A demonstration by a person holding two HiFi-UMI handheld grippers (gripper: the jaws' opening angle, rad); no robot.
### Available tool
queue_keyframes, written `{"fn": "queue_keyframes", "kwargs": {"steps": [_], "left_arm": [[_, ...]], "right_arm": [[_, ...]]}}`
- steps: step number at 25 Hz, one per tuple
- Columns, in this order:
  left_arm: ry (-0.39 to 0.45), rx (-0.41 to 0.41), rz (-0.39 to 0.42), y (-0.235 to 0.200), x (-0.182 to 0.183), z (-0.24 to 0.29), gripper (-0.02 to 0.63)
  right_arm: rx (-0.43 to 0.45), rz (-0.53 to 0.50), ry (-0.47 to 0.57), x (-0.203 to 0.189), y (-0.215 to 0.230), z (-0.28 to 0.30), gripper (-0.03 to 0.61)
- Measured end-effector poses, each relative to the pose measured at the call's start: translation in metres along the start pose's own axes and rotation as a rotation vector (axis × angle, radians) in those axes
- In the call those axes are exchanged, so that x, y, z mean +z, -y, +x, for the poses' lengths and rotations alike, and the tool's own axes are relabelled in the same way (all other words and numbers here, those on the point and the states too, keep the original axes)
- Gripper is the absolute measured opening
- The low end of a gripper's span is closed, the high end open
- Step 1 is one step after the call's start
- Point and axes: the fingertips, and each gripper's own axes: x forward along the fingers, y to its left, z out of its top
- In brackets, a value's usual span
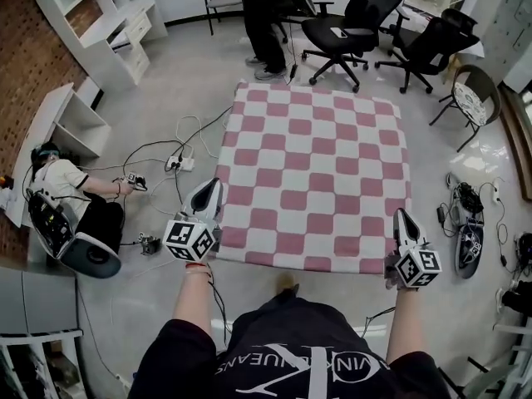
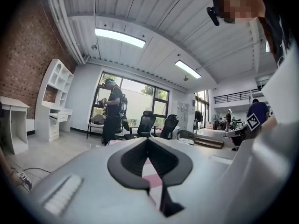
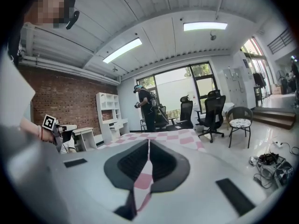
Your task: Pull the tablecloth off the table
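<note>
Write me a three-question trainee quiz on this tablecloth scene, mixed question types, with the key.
1. True or false: the left hand-held gripper is open and clear of the tablecloth.
2. What stands beyond the far edge of the tablecloth? A) black office chairs B) a refrigerator C) a bicycle
3. Fill in: the right hand-held gripper has its jaws shut on the ___.

Key
1. False: its jaws are shut on a fold of the pink and white cloth.
2. A: the black office chairs.
3. tablecloth
</note>
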Motion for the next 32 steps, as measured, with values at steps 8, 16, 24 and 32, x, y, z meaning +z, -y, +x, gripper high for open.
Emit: {"fn": "queue_keyframes", "kwargs": {"steps": [8, 16, 24, 32], "left_arm": [[-0.055, -0.038, 0.009, -0.036, -0.010, 0.042, 0.011], [-0.126, 0.004, -0.040, -0.055, -0.039, 0.068, 0.011], [-0.231, 0.053, -0.070, -0.073, -0.075, 0.092, 0.022], [-0.372, 0.158, -0.099, -0.105, -0.117, 0.102, 0.130]], "right_arm": [[-0.048, 0.016, -0.037, -0.010, 0.020, 0.037, 0.011], [-0.101, 0.032, -0.110, -0.022, 0.051, 0.053, 0.011], [-0.109, 0.000, -0.229, -0.038, 0.081, 0.081, 0.011], [-0.162, 0.011, -0.352, -0.068, 0.127, 0.103, 0.012]]}}
